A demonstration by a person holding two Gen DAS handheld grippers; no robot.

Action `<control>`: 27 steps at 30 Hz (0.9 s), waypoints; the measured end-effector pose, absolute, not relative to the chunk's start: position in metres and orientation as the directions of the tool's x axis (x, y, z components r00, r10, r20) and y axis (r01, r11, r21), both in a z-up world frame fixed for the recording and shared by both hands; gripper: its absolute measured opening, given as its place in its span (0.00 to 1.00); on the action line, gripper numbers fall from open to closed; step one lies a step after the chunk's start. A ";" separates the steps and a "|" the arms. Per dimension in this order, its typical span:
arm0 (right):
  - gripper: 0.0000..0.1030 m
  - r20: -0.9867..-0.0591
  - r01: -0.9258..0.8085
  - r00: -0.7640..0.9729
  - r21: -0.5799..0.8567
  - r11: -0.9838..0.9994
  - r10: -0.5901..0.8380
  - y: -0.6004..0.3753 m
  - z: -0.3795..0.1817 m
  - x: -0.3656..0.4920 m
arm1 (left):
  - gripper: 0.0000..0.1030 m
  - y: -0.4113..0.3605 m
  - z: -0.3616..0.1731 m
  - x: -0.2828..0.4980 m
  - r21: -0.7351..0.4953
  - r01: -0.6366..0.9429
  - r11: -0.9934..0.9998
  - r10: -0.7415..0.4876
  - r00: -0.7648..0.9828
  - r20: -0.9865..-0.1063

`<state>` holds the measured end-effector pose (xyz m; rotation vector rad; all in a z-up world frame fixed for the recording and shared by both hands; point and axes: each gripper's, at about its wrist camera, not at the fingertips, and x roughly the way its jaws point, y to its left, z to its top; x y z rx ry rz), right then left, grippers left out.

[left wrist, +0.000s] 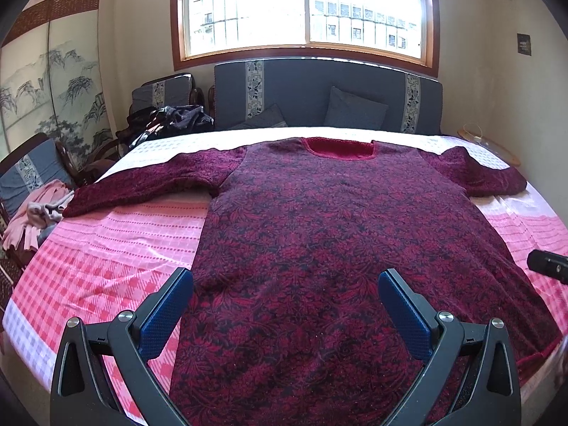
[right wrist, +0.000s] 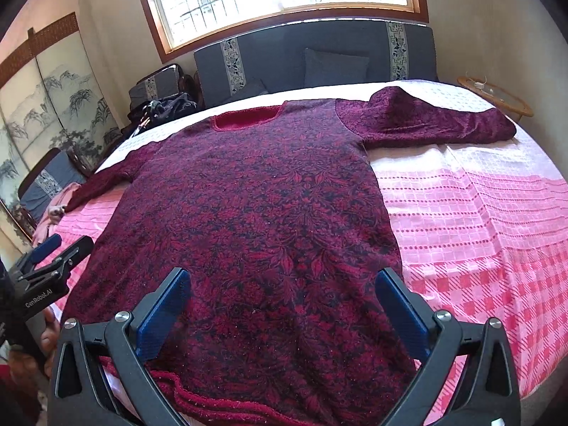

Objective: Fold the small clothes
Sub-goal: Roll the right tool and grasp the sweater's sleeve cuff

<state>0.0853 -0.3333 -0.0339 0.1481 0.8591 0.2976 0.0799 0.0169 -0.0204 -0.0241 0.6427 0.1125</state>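
A dark red floral-patterned sweater [left wrist: 319, 248] lies spread flat on the bed, neckline away from me, both sleeves stretched out sideways. It also fills the right wrist view [right wrist: 255, 220]. My left gripper [left wrist: 285, 284] is open and empty, hovering over the sweater's lower left part. My right gripper [right wrist: 282, 284] is open and empty over the sweater's lower right part, near the hem [right wrist: 220, 401]. The left gripper also shows at the left edge of the right wrist view [right wrist: 53, 252]. The tip of the right gripper shows at the right edge of the left wrist view [left wrist: 548, 266].
The bed has a pink and white checked cover [left wrist: 117, 245], seen too in the right wrist view [right wrist: 479, 234]. A blue padded headboard [left wrist: 319, 96] with cushions stands under the window. Pink clothes [left wrist: 39, 213] lie on a chair at left. A small round table [right wrist: 497, 96] stands at right.
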 end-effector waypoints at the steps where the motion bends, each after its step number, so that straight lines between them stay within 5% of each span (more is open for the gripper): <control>1: 0.98 -0.713 -0.190 0.604 0.306 0.933 0.356 -0.347 -0.033 0.098 | 1.00 0.016 -0.023 0.085 0.027 -0.115 0.993 0.109 0.797 -0.594; 7: 0.74 -0.651 -0.030 0.601 0.561 0.828 0.463 -0.463 -0.044 0.192 | 1.00 0.025 -0.046 0.118 0.029 -0.090 0.996 0.089 0.780 -0.619; 17: 0.74 -0.591 0.304 0.735 0.726 0.617 0.334 -0.657 -0.077 0.296 | 1.00 0.075 -0.075 0.141 -0.216 -0.190 0.958 -0.026 0.693 -0.721; 27: 0.74 -0.589 0.385 0.763 0.745 0.545 0.265 -0.722 -0.107 0.364 | 1.00 0.069 -0.079 0.143 -0.203 -0.180 0.962 -0.030 0.673 -0.739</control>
